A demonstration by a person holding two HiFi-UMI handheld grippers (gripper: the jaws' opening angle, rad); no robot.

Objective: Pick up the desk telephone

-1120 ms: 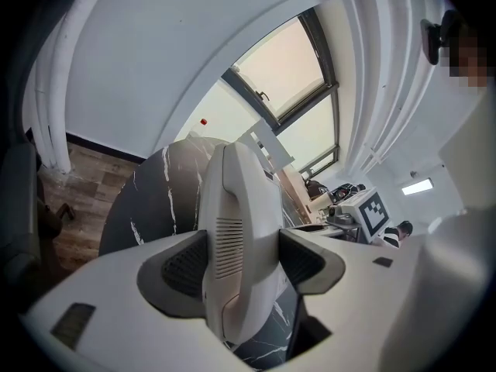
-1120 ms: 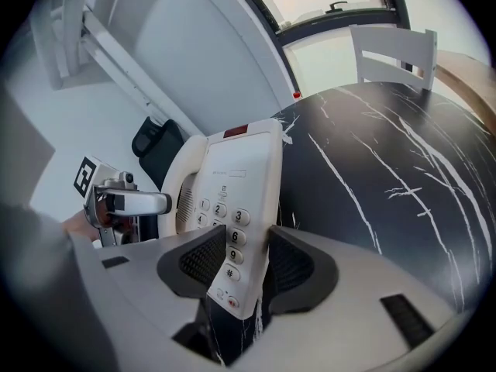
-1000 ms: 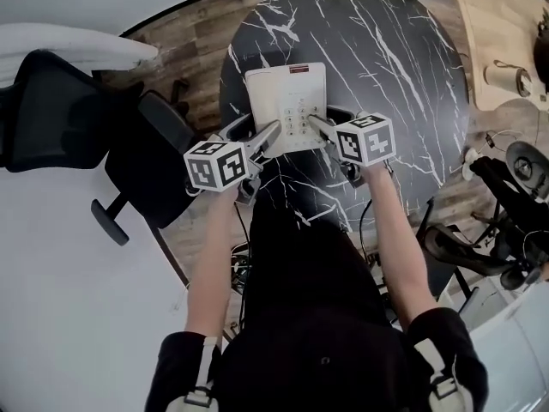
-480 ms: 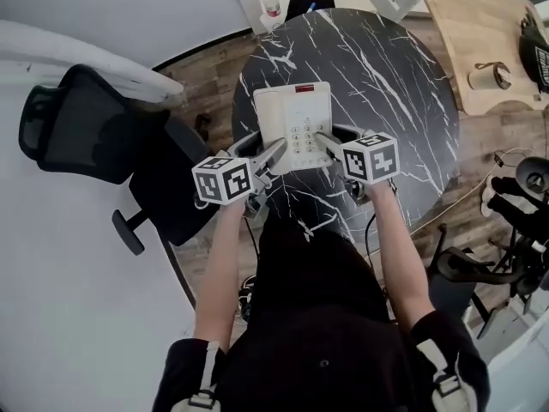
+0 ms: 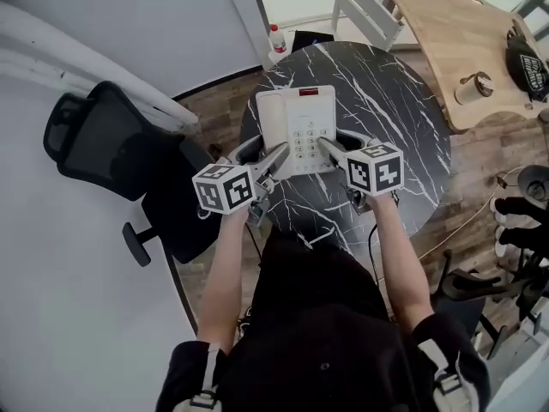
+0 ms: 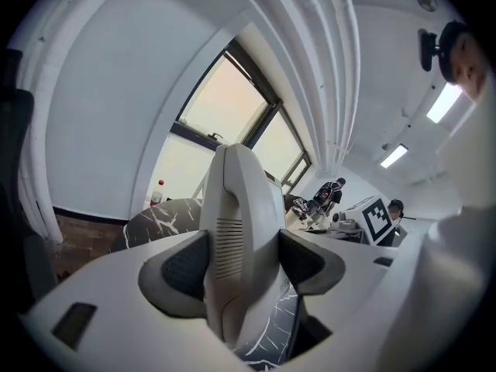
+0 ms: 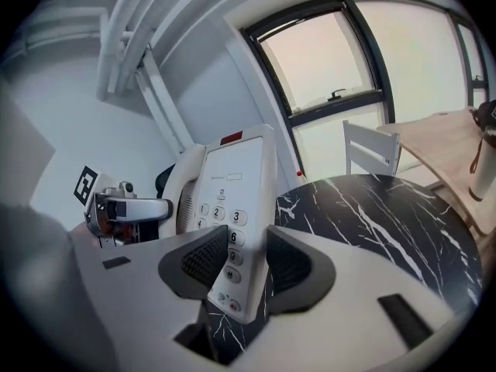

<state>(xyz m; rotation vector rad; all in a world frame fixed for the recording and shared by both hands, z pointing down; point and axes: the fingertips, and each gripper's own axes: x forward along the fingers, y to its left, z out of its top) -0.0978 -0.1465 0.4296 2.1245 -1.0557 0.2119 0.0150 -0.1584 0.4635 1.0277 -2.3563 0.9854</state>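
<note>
The white desk telephone hangs above the round black marble table, held from both sides. My left gripper is shut on its handset side; in the left gripper view the pads press the handset at the left gripper. My right gripper is shut on the keypad side. In the right gripper view the right gripper pads clamp the keypad edge of the telephone. Its jaws have just been closing on that edge. The phone's underside is hidden.
A black office chair stands left of the table. A white chair and a wooden table with a cup are behind. A bottle stands on the floor at the back. Dark equipment crowds the right.
Both grippers have risen with the telephone between them, and the table now lies farther below. The grips on its two sides look the same.
</note>
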